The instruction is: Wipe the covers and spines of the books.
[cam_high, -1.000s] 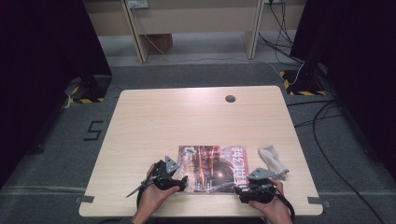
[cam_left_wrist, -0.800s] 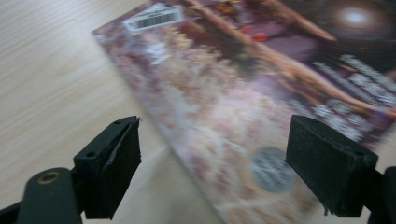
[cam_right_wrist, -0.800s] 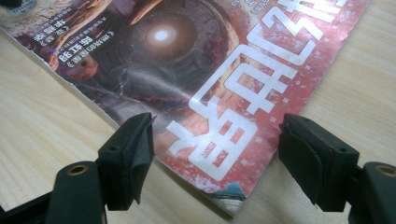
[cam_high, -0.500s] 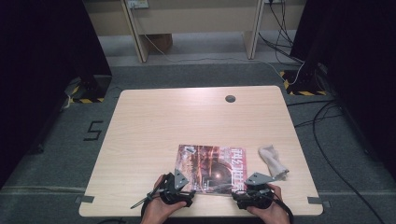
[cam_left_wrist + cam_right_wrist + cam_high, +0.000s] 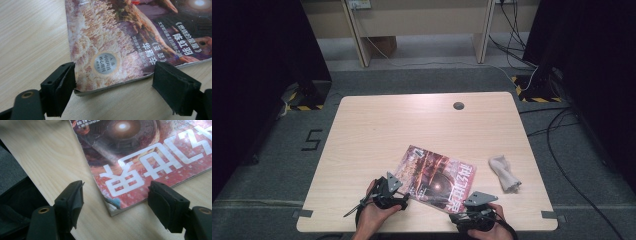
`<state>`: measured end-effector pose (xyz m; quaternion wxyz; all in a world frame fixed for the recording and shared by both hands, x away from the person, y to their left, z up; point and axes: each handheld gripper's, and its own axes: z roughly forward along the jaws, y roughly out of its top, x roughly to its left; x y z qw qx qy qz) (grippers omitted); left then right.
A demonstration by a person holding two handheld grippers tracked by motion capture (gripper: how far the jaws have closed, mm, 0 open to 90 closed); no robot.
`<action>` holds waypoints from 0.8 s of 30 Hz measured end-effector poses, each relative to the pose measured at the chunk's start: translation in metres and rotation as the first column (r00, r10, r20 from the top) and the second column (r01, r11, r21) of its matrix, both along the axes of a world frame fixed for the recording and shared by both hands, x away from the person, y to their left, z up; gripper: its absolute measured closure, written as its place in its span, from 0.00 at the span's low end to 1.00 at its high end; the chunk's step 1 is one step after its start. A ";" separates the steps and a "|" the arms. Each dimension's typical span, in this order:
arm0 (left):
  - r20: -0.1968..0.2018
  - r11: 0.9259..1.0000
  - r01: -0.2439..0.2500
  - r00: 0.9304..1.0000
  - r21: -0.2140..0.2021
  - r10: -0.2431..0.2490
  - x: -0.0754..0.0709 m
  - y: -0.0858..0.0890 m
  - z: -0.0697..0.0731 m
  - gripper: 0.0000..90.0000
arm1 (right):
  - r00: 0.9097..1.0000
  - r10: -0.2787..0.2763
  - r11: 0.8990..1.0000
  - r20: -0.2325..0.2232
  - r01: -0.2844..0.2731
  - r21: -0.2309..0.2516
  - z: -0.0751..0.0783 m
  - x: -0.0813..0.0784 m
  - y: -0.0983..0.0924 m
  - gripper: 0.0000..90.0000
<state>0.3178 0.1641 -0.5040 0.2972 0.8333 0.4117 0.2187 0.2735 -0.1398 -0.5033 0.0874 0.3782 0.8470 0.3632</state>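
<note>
- A glossy magazine (image 5: 437, 178) with a red-and-purple cover and large white characters lay flat on the pale wooden table (image 5: 377, 135), turned askew near the person's edge.
- The left gripper (image 5: 113, 82) stood at the magazine's near-left corner, jaws wide apart, having just closed a little; the corner sat between them and the left pad (image 5: 65, 85) looked to be right against the page edge, though contact was hard to judge.
- The right gripper (image 5: 115, 203) stood at the magazine's near-right corner, jaws likewise wide after closing slightly, the corner between them with neither pad pressing on it.
- A crumpled beige cloth (image 5: 505, 172) lay just to the right of the magazine, apart from it.
- A round dark hole (image 5: 458, 105) sat near the table's far edge.
</note>
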 end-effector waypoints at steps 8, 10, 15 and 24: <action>-0.043 0.993 0.062 0.997 -0.101 -0.066 -0.018 -0.016 0.002 0.23 | 0.998 -0.048 0.998 0.051 0.047 0.030 0.009 0.018 -0.013 0.34; -0.044 0.992 0.082 0.995 -0.092 -0.086 -0.023 -0.022 0.001 0.23 | 0.996 -0.046 0.999 0.082 0.045 0.021 0.012 0.027 -0.014 0.35; -0.048 0.991 0.096 0.994 -0.093 -0.101 -0.027 -0.028 -0.002 0.23 | 0.992 -0.058 0.998 0.109 0.058 0.010 0.017 0.061 -0.013 0.38; -0.050 0.992 0.086 0.995 -0.091 -0.091 -0.025 -0.030 -0.004 0.23 | 0.991 -0.091 0.996 0.100 0.092 -0.002 0.017 0.120 -0.006 0.42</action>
